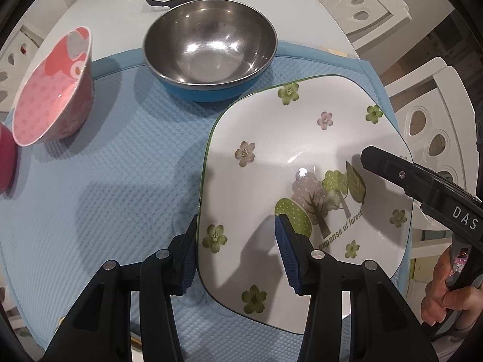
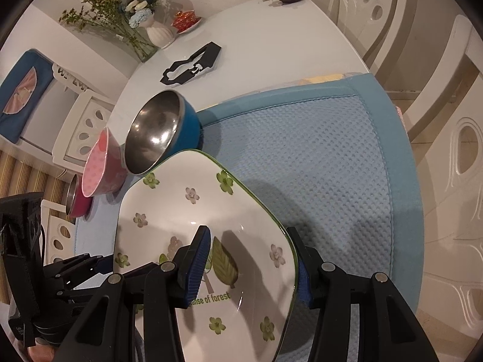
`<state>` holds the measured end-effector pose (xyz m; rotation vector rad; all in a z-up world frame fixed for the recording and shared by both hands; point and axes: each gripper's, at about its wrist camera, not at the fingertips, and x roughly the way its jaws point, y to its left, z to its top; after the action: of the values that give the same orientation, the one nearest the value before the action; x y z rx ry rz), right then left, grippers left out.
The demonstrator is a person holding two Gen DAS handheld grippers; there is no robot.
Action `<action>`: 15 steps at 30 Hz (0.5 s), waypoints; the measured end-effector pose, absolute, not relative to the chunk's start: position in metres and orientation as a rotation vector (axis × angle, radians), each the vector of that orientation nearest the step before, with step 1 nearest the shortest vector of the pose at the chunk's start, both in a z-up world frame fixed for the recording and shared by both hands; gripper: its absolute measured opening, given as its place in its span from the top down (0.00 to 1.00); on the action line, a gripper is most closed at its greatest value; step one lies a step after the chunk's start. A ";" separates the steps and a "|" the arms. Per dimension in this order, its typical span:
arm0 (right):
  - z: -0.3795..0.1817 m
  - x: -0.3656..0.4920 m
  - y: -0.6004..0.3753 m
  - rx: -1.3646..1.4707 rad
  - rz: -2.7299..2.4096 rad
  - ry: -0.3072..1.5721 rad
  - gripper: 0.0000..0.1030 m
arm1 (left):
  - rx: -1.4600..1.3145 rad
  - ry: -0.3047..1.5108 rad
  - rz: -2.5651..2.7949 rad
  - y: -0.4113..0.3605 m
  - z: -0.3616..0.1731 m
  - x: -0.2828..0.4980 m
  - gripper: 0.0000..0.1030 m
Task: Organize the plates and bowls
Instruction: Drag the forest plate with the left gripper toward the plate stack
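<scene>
A white square plate (image 1: pixel 271 138) with green flowers and a forest print hangs slightly above the blue mat (image 1: pixel 105 181), casting a shadow on it. My left gripper (image 1: pixel 238 223) is shut on its left rim, one finger on the plate's face and one outside the edge. In the right wrist view my right gripper (image 2: pixel 248 232) is shut on the opposite rim of the plate (image 2: pixel 187 211). A steel bowl with a blue outside (image 1: pixel 211 48) and a pink bowl (image 1: pixel 51 96) sit on the mat's far side.
A small magenta bowl (image 2: pixel 75 199) sits beyond the pink bowl (image 2: pixel 99 166). A black outline frame (image 2: pixel 193 63), a flower vase (image 2: pixel 160 33) and a red cup on a saucer (image 2: pixel 185 19) stand on the white table. White chairs (image 2: pixel 446 150) ring the table.
</scene>
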<state>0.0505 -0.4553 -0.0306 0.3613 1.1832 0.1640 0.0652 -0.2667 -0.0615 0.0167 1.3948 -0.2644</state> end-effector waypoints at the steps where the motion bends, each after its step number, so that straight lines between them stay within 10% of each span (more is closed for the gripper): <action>1: -0.029 0.049 -0.453 0.359 0.165 1.182 0.52 | 0.014 1.394 -0.264 -0.264 -0.060 0.063 0.57; 15: -0.011 0.034 -0.403 0.332 0.191 1.168 0.52 | -0.025 1.362 -0.234 -0.222 -0.044 0.039 0.57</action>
<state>0.0337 -0.4026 -0.0114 0.3321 1.1679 0.1907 0.0387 -0.2224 -0.0440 -0.0251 1.3620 -0.2339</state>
